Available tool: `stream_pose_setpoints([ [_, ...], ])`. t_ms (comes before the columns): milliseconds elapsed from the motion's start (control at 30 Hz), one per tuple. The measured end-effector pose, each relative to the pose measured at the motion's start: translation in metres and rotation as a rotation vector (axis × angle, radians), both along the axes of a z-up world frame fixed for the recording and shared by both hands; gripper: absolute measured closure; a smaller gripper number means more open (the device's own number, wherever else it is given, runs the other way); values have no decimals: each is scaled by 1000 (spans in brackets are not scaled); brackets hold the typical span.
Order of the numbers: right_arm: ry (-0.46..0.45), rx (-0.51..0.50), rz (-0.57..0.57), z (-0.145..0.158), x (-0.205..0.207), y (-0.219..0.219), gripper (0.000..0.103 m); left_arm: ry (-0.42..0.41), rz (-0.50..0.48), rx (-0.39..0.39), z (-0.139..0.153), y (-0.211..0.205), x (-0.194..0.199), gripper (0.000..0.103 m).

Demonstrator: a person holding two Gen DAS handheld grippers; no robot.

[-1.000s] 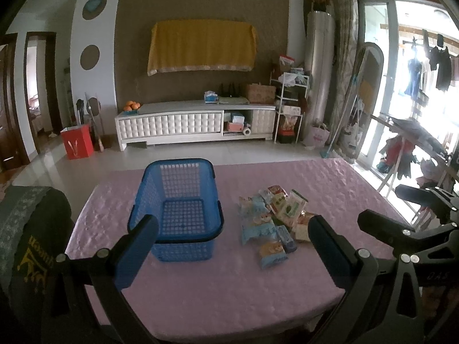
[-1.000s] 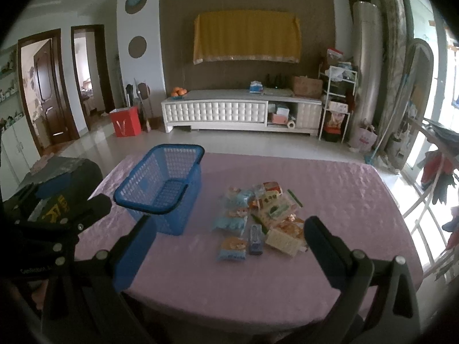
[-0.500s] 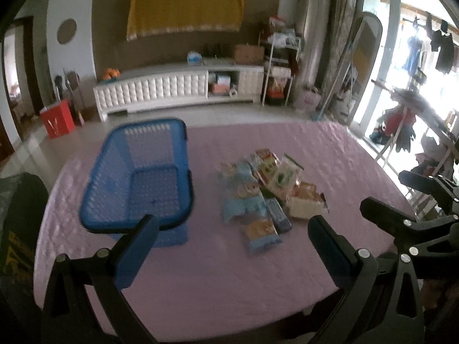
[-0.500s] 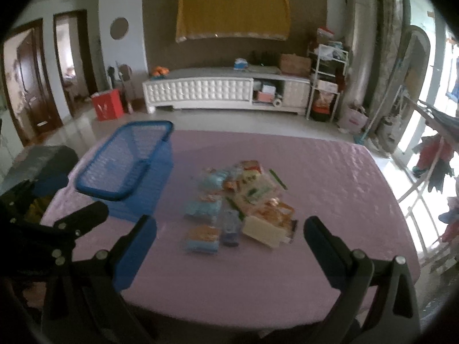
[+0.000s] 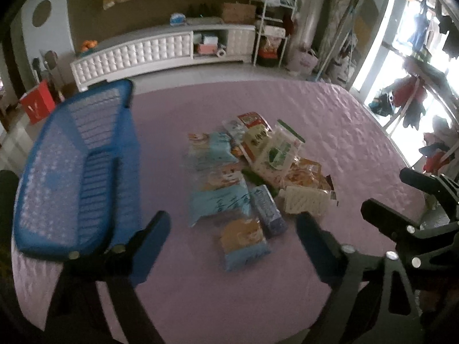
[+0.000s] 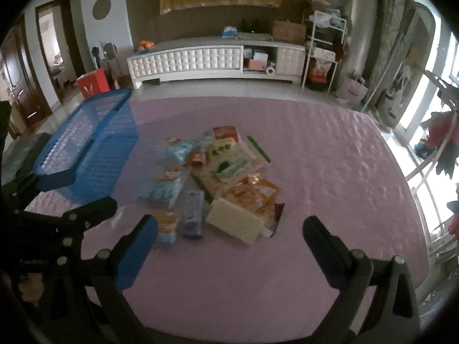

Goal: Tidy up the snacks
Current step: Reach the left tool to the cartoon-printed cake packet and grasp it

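Just one basket (blue), empty.

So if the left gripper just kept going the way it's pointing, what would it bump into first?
Probably the small orange-and-blue snack packet at the near edge of the pile. The left gripper is closing with nothing between its fingers, and that packet lies between them; depth is hard to judge.

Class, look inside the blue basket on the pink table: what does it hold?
The blue basket shows only its own mesh floor and walls, no snack packets. Its near inside corner is hidden behind its rim.
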State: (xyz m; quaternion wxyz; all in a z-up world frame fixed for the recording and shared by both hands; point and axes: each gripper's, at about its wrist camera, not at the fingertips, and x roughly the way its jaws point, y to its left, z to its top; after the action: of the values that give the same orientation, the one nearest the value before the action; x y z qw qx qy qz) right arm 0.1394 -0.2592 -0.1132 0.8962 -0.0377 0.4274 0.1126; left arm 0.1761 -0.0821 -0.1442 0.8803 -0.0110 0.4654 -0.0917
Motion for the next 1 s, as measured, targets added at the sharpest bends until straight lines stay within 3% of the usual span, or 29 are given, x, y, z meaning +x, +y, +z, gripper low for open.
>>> stream_pose_setpoints([
  [167, 56, 58, -3, -18, 34, -14, 3, 53, -17, 31, -22, -15, 36, 23],
  [267, 81, 41, -2, -32, 54, -14, 3, 76, -20, 75, -34, -21, 53, 23],
  [433, 140, 58, 23, -56, 78, -7, 4, 151, -6, 85, -62, -16, 79, 23],
  [633, 180, 91, 21, -73, 90, -5, 6, 191, -2, 112, -81, -6, 96, 24],
  [733, 195, 98, 17, -78, 94, -4, 6, 224, 7, 53, -88, 4, 105, 26],
  [900, 212, 111, -2, -83, 97, -7, 6, 231, -5, 75, -94, 5, 110, 27],
  [1000, 219, 116, -13, -83, 99, -9, 6, 230, 1, 78, -90, 5, 107, 34],
])
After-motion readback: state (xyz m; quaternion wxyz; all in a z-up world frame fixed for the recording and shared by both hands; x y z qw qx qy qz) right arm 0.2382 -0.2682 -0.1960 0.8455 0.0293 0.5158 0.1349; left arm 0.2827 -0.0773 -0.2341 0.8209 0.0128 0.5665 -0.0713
